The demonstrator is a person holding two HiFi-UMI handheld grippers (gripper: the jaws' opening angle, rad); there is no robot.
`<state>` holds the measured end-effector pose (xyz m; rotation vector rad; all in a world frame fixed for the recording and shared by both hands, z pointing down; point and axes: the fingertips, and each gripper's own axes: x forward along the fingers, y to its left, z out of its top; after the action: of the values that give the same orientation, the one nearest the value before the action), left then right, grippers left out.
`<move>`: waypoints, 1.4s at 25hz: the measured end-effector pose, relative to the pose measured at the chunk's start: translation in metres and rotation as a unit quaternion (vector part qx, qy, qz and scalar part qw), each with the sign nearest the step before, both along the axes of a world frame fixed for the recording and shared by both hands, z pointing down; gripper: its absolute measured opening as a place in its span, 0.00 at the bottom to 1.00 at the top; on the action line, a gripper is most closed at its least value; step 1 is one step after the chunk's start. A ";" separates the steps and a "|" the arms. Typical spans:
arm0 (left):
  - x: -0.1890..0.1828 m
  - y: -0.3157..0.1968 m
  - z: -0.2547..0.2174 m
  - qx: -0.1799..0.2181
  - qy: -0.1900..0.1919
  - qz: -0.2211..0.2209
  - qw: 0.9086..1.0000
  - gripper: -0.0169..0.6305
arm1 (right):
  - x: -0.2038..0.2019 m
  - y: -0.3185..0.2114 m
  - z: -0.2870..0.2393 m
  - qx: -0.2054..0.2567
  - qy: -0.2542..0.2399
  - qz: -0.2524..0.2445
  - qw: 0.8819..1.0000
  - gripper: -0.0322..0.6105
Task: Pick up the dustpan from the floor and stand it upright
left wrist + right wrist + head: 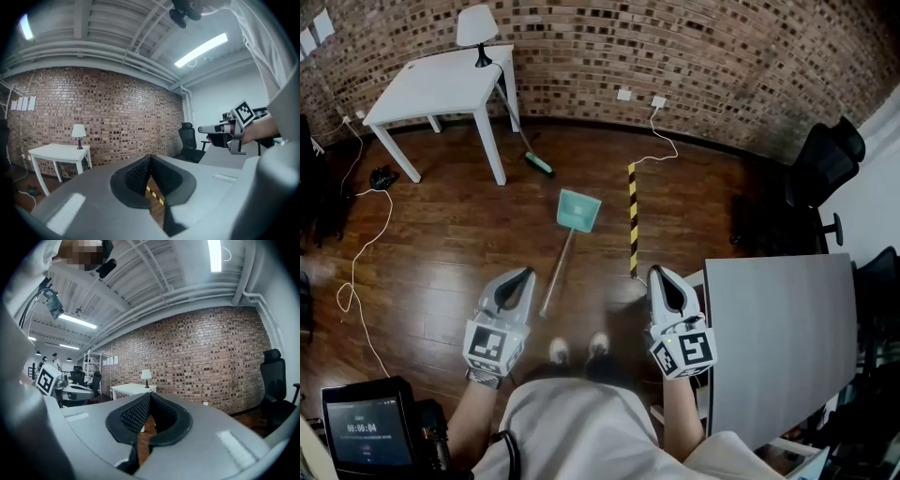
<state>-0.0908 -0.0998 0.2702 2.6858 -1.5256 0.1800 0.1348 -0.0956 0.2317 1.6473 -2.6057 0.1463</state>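
Head view shows the dustpan (578, 210) lying flat on the wooden floor (459, 246).

Your left gripper (523, 275) and right gripper (660, 274) are matt grey plastic with knurled black pads (136, 176), and ahead of them a smooth teal plastic dustpan (578, 210) lies on glossy wood floor (441, 244) below a rough brick wall (722, 56).

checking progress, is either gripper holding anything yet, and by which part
Nothing held. Left gripper and right gripper are shut, empty; the dustpan lies on the floor.
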 end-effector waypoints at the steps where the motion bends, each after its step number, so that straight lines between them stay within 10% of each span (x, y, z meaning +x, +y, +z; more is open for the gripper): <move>1: -0.002 -0.007 0.000 -0.006 0.007 -0.009 1.000 0.03 | -0.001 -0.005 -0.001 0.001 0.003 -0.003 1.000 0.07; 8: 0.005 -0.041 0.001 -0.018 0.048 -0.051 0.997 0.03 | 0.011 -0.041 0.003 0.003 0.026 -0.032 0.999 0.07; 20: 0.022 -0.086 0.134 -0.114 0.009 -0.066 0.991 0.06 | -0.004 -0.107 0.113 -0.032 0.101 -0.097 0.990 0.08; 35: 0.039 -0.108 0.515 -0.283 -0.020 -0.054 0.957 0.43 | -0.071 -0.173 0.497 0.000 0.288 -0.262 0.921 0.29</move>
<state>-0.0518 -0.2077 0.7855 2.1561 -1.3604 0.5710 0.0640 -0.2682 0.7283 0.7610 -2.4365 -0.3135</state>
